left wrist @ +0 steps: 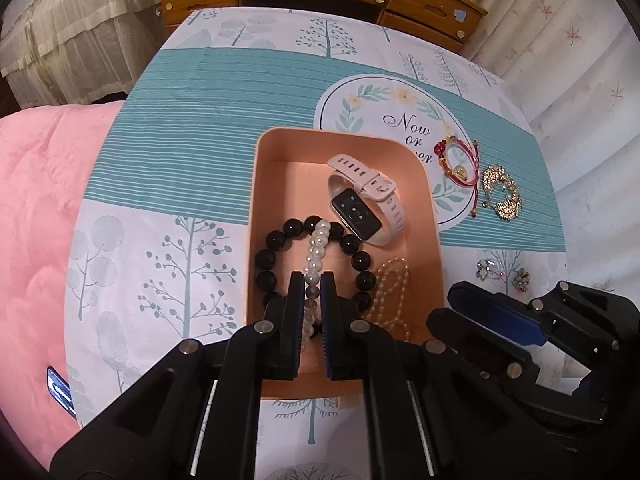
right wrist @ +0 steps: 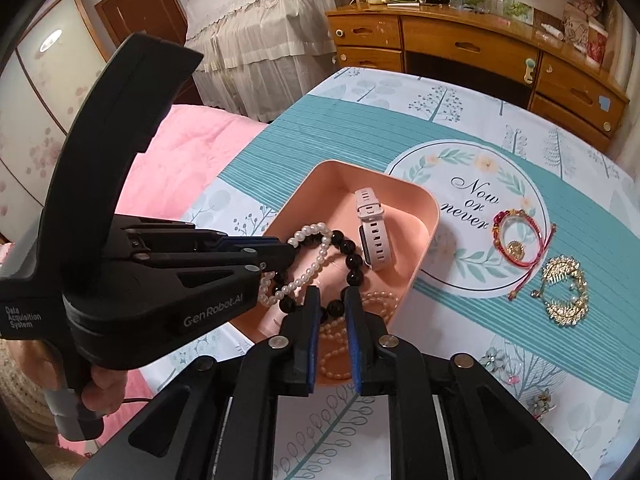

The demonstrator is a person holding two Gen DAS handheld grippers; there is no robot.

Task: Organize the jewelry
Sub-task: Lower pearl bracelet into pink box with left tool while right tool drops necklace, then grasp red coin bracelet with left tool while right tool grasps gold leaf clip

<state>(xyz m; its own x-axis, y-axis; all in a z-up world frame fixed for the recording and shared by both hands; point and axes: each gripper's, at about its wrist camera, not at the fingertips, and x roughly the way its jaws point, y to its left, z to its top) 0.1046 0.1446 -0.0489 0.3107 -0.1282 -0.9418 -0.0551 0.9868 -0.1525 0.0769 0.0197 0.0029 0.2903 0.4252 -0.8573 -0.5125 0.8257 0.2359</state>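
Lying outside pink tray (right wrist: 416, 236), red cord bracelet (right wrist: 520, 236), gold brooch (right wrist: 564, 296), flower earrings (left wrist: 504, 276)

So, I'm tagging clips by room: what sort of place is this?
Most likely a bedroom: a pink quilt beside the table, a lace-skirted bed behind, and a wooden dresser cluttered on top.

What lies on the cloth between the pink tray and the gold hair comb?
The red cord bracelet lies between the tray and the gold comb, on the round "Now or never" print. Both wrist views show it, the right one most clearly.
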